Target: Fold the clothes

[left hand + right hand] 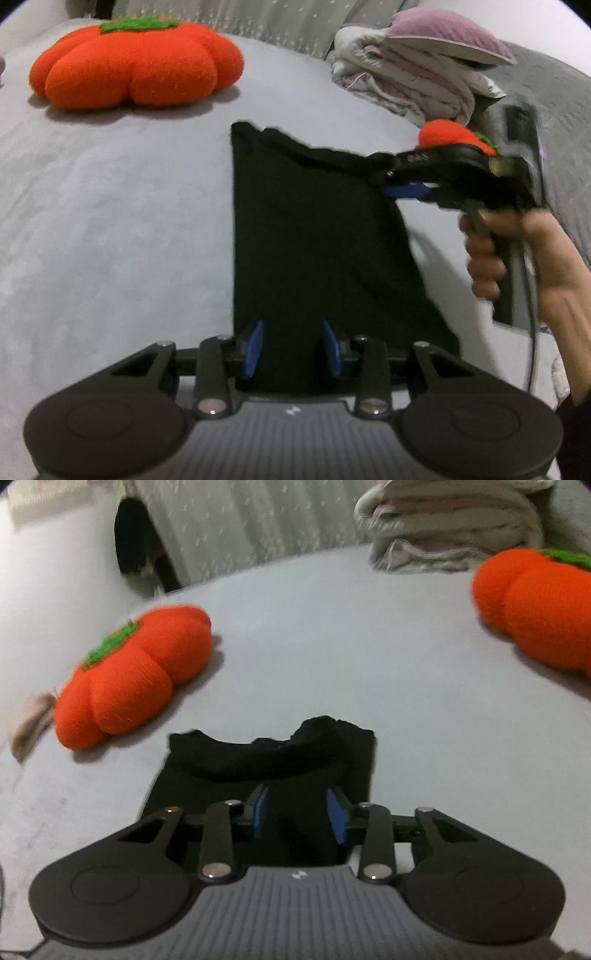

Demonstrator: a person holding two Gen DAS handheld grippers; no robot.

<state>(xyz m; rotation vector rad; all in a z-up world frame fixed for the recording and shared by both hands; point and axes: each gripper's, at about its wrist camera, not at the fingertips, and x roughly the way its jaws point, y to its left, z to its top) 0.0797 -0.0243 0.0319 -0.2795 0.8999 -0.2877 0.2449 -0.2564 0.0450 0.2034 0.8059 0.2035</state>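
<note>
A black shirt (317, 236) lies folded on the grey bed (110, 229), long axis running away from the left gripper (291, 347), collar at the far end; that gripper's jaws stand spread over the near hem; the right gripper (298, 814), jaws spread, hovers over the collar; the near hem is hidden behind the left gripper's body.

The left claw (291, 347) is reaching forward low, its blue-padded fingers (254, 349) standing apart. The right claw (300, 814) is likewise spread, fingers (338, 819) parted. Seen from the left wrist view, the right hand (517, 258) is gripping the handle of its claw (400, 184), wrist bent upward.
</note>
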